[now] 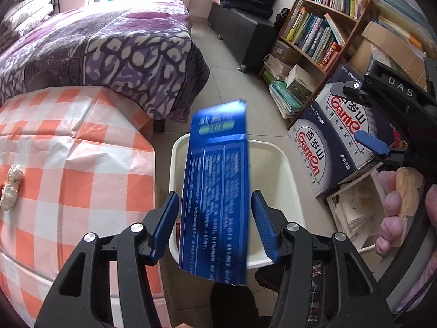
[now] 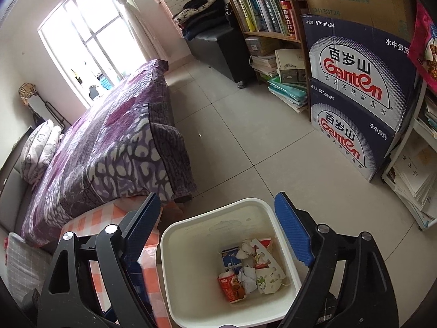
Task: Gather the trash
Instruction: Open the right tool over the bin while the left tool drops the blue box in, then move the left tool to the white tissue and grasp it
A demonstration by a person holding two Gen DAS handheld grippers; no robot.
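A blue printed carton [image 1: 218, 191], blurred, hangs between the open fingers of my left gripper [image 1: 215, 218] without touching either pad, above the white bin [image 1: 284, 175]. My right gripper [image 2: 218, 235] is open and empty over the same bin [image 2: 174, 273]; it also shows at the right of the left wrist view [image 1: 371, 142]. The bin holds several pieces of trash [image 2: 248, 268]: crumpled paper, a red packet, a blue-white carton. A crumpled white wad [image 1: 12, 186] lies on the orange-checked table [image 1: 68, 164].
The bin stands on the tiled floor beside the table [image 2: 120, 218]. A bed with a purple cover [image 1: 95, 49] is behind. Stacked Ganten water boxes [image 2: 355, 95], a bookshelf [image 1: 314, 27] and paper stacks [image 2: 418, 180] line the right side.
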